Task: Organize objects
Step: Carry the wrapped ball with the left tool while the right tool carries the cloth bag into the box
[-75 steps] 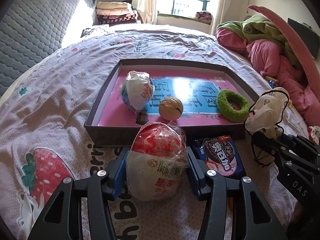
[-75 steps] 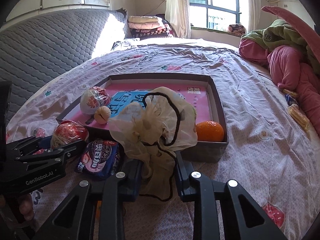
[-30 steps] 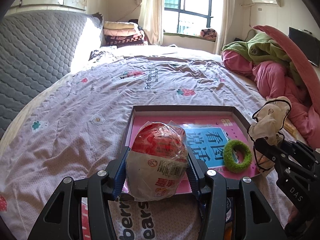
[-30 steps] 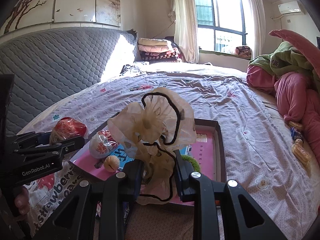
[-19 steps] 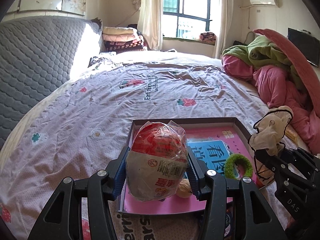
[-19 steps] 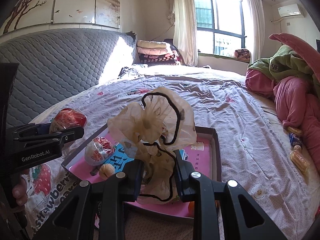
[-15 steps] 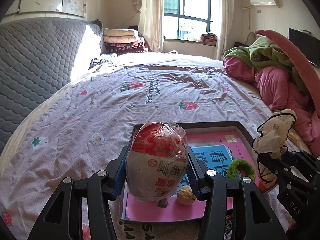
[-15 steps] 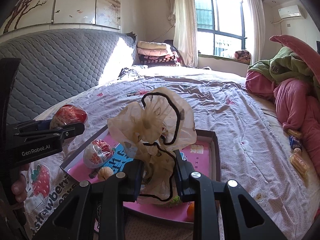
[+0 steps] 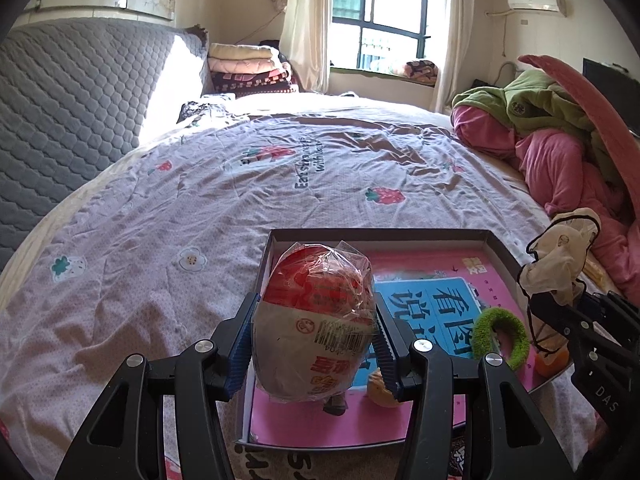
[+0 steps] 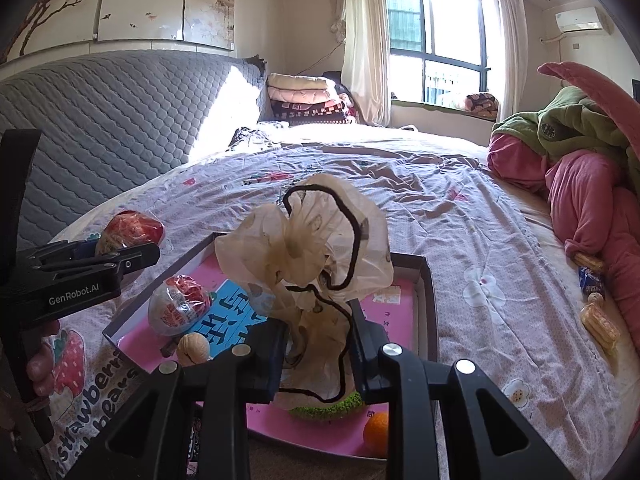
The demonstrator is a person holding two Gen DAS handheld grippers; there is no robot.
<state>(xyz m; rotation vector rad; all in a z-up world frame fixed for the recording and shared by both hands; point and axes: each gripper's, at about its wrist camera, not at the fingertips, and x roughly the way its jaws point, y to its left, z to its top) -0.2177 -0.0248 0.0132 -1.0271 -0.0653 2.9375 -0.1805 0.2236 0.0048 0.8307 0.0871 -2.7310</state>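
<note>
Partly sorted: the tray [image 10: 425, 280] already holds a wrapped bun [image 10: 179, 310], walnut [image 10: 193, 349], green ring [image 9: 498, 336] and orange [image 10: 376, 426]; left gripper [image 9: 314, 350] pinches another bun [image 9: 316, 320], right gripper [image 10: 318, 356] pinches a crumpled bag [image 10: 308, 232], both above it

Bright daylight from the window [image 9: 380, 20], glare on the bedspread [image 9: 280, 128], fisheye-dark corners.

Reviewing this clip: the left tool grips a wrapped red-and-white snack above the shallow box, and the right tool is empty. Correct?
Not quite. The right tool is not empty: it is shut on a crumpled cream cloth with black cord, as the right wrist view shows. The rest holds: the left tool grips the wrapped red-and-white snack above the shallow box.
</note>
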